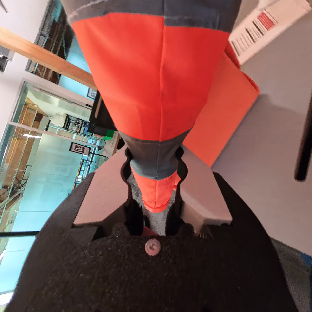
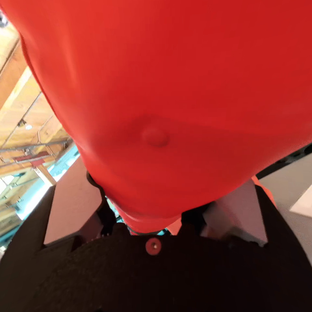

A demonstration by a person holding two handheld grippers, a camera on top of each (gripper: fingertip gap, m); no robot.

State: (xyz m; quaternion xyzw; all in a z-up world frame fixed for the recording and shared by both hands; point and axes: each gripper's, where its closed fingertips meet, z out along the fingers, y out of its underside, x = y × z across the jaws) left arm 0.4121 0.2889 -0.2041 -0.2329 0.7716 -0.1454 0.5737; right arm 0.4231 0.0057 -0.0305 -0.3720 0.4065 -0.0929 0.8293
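An orange-red garment (image 1: 148, 81) with dark grey bands stretches away from my left gripper (image 1: 154, 162) in the left wrist view. That gripper is shut on a narrow end of it, with a grey band between the fingers. In the right wrist view the same orange-red fabric (image 2: 168, 76) fills most of the picture, with a round snap bump (image 2: 154, 135) showing through it. My right gripper (image 2: 143, 190) is shut on the fabric's lower edge. Both views are tilted, and the fabric hides most of what lies beyond.
A white box (image 1: 263, 28) with labels sits on a grey surface (image 1: 263, 135) at upper right in the left wrist view. A wooden beam (image 1: 42, 55) and glass partitions (image 1: 33, 152) are at left. The right wrist view shows wooden ceiling panels (image 2: 20, 101) at left. There is about 35 cm between the tips of the two grippers.
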